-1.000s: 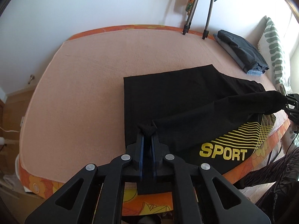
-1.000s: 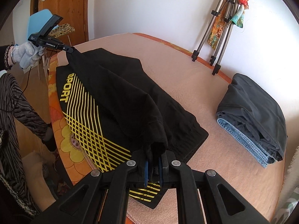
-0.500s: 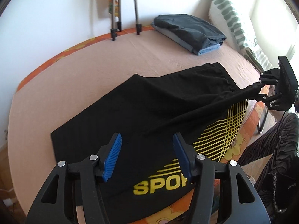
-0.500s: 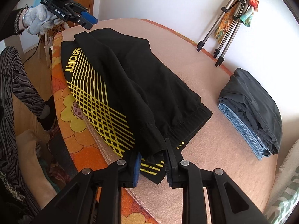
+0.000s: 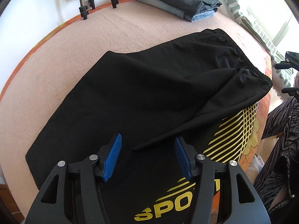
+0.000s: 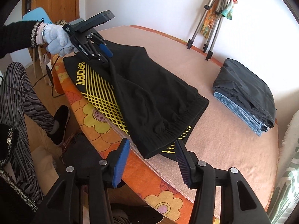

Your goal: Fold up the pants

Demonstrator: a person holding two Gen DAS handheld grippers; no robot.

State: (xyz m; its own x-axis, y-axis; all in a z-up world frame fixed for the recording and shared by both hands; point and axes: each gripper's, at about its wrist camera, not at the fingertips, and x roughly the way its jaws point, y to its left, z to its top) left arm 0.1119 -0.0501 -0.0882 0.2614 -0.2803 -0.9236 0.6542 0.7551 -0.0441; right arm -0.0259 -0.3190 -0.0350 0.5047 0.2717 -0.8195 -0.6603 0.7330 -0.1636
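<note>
Black pants (image 5: 149,93) with yellow SPORT lettering and stripes lie folded lengthwise on the pink bed cover, their near edge hanging over the bed's front edge. They also show in the right wrist view (image 6: 149,97). My left gripper (image 5: 147,156) is open just above the leg end, holding nothing. My right gripper (image 6: 152,160) is open just short of the waistband end, holding nothing. In the right wrist view the left gripper (image 6: 107,53) hovers open over the leg end, held by a gloved hand.
A folded stack of dark pants and jeans (image 5: 177,0) lies at the back right of the bed, also in the right wrist view (image 6: 244,95). Tripod legs (image 6: 207,37) stand at the wall. A striped pillow (image 5: 248,18) lies on the right. The person stands at the front edge.
Both grippers let go of the pants: the left opened first, then the right. The lifted top layer dropped onto the bed. Both grippers drew back slightly.
</note>
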